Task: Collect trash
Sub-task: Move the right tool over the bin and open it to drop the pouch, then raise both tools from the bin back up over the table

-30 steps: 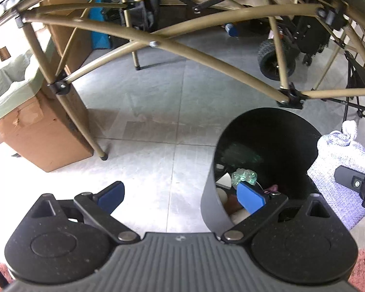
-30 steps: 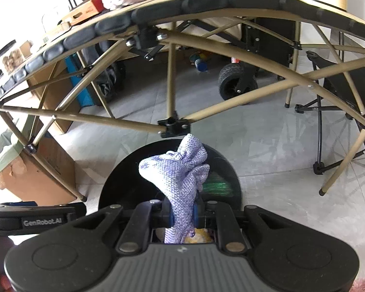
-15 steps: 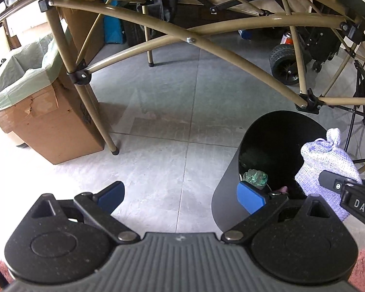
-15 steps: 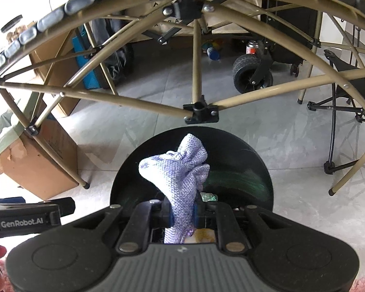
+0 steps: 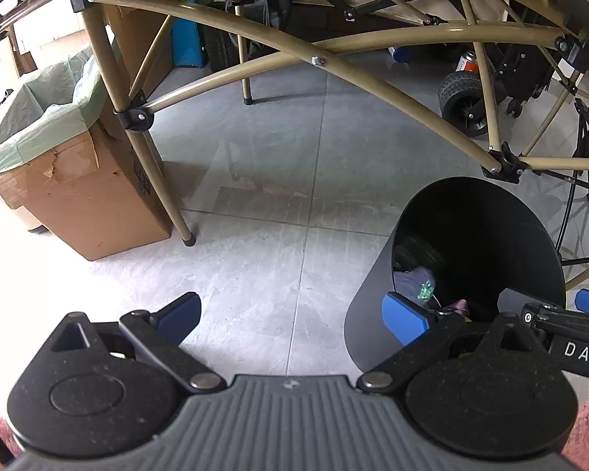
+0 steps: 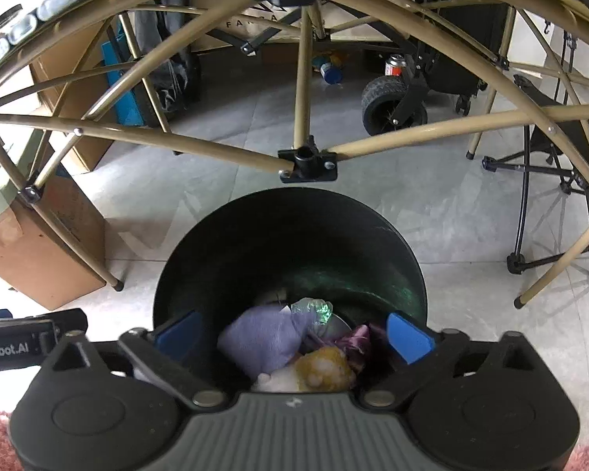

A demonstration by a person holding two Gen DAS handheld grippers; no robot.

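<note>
the right hand-held gripper (image 6: pixel 292 335) hung over the mouth of the tall black round plastic bin (image 6: pixel 373 235) with its blue-padded jaws spread wide and nothing between them; they had just been opening, and the lilac knitted cloth bundle (image 6: pixel 261 337) that counts as trash lay loose inside the bin, resting on the heap below the jaws. around it in the bin sat a crumpled iridescent green wrapper (image 6: pixel 312 310), a yellowish lumpy piece (image 6: pixel 324 367), a dark purple scrap (image 6: pixel 357 343) and something white (image 6: pixel 277 382), all touching one another. so this piece looked delivered, and the bin already held several items

the left hand-held gripper (image 5: pixel 290 316) was also spread and empty, pointing down at the grey tiled floor (image 5: pixel 255 267) just beside the bin's outer wall. no loose trash showed on the floor in either view, so whether anything was left to collect could not be judged from here; more would have to be found on the bench, of which only the tan metal folding frame (image 5: pixel 373 78) and a strip of its edge showed, from below

the bin's lower depth was dark, and the gripper body covered the near part of the heap, so the full count stayed unclear. the white thing was half hidden and could not be identified. a brown cardboard box lined with a pale green bag (image 5: pixel 70 180) stood well apart at the left, its contents out of sight. a pinkish rug was cut off at the bottom corners of both views
</note>
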